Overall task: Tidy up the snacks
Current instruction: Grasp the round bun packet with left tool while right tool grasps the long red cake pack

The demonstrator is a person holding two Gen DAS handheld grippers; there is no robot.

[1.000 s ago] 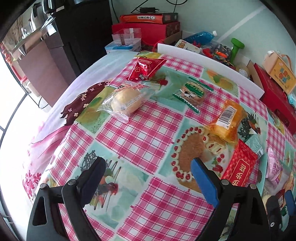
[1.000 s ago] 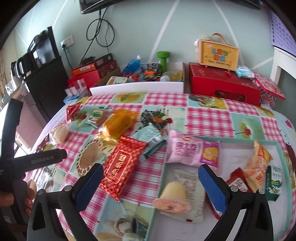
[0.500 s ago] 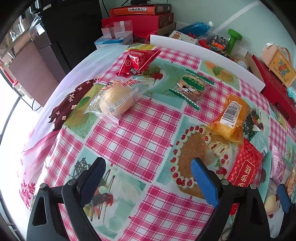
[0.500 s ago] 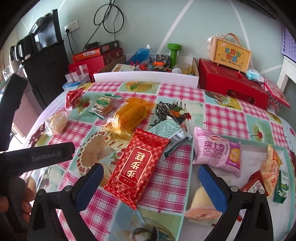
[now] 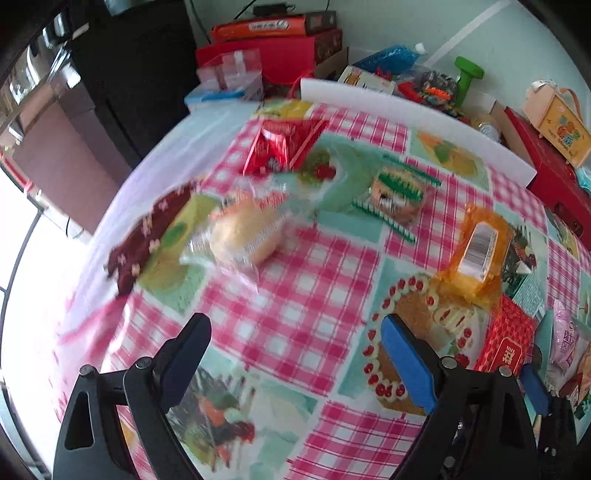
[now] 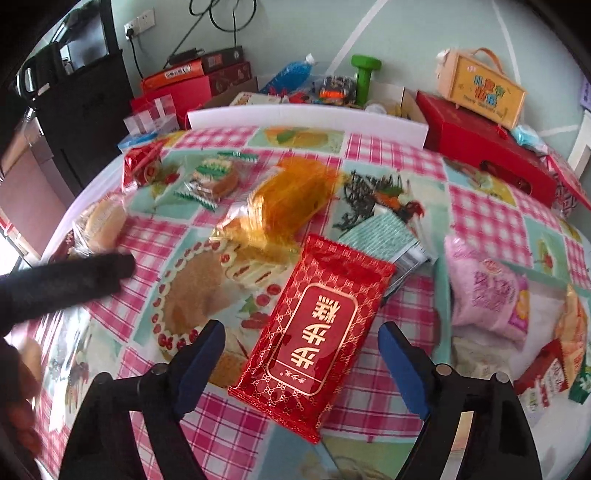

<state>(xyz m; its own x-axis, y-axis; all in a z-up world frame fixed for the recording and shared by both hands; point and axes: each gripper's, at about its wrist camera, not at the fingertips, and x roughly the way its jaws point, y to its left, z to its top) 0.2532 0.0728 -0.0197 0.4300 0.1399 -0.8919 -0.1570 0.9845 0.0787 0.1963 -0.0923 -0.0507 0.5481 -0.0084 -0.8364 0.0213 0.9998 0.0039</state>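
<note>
L hand-held gripper [image 5: 295,350] wide, nothing btwn jaws, over checked worktop [image 5: 295,288] mid; bun pkt [image 5: 240,236] toward left edge. R hand-held gripper [image 6: 301,345] jaws just closing, not touching red snack pkt [image 6: 314,332] btwn them, lying flat nr worktop's near edge.

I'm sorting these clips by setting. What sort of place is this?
Probably a lived-in home room, likely a dining corner: a table under a checked picture tablecloth, gift boxes stacked along the wall, and a wall socket with trailing cables.
</note>
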